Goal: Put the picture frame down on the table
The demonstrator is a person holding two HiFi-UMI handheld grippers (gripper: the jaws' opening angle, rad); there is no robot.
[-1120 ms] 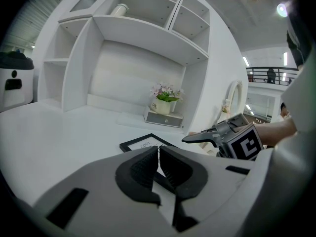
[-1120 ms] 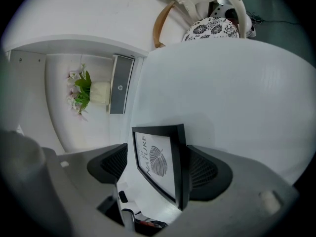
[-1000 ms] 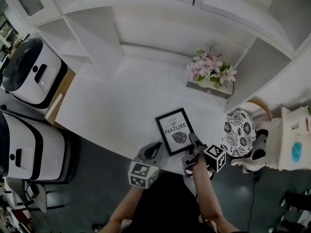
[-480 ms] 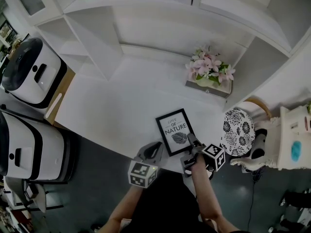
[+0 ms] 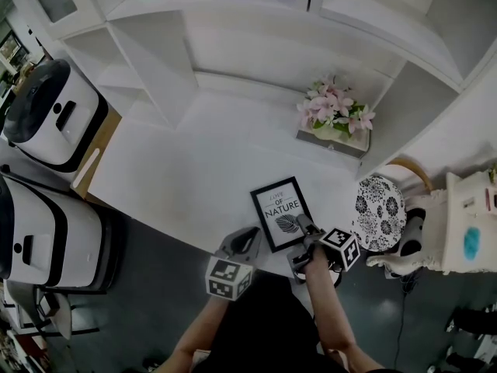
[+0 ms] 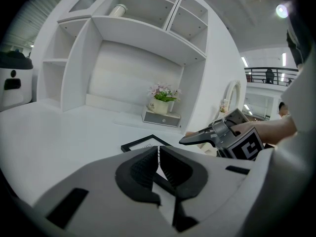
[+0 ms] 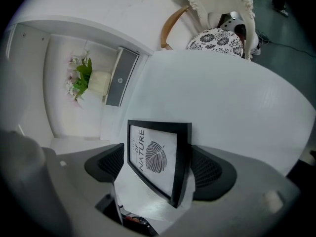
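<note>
Right gripper (image 7: 159, 167) jaws wide, just been opening. Black rectangular picture frame with a leaf print (image 5: 280, 213) sits between its pads, near edge deep in the jaws, lying flat on the white table (image 5: 194, 177). Left gripper (image 6: 159, 164) closed, empty, just left of the frame.

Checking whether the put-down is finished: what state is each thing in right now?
picture frame: lying flat, face up, on the table
right hand-held gripper: jaws wide, just been opening, picture frame between them, apparently released
left hand-held gripper: jaws together, nothing between
small drawer: closed
flowers: upright
</note>
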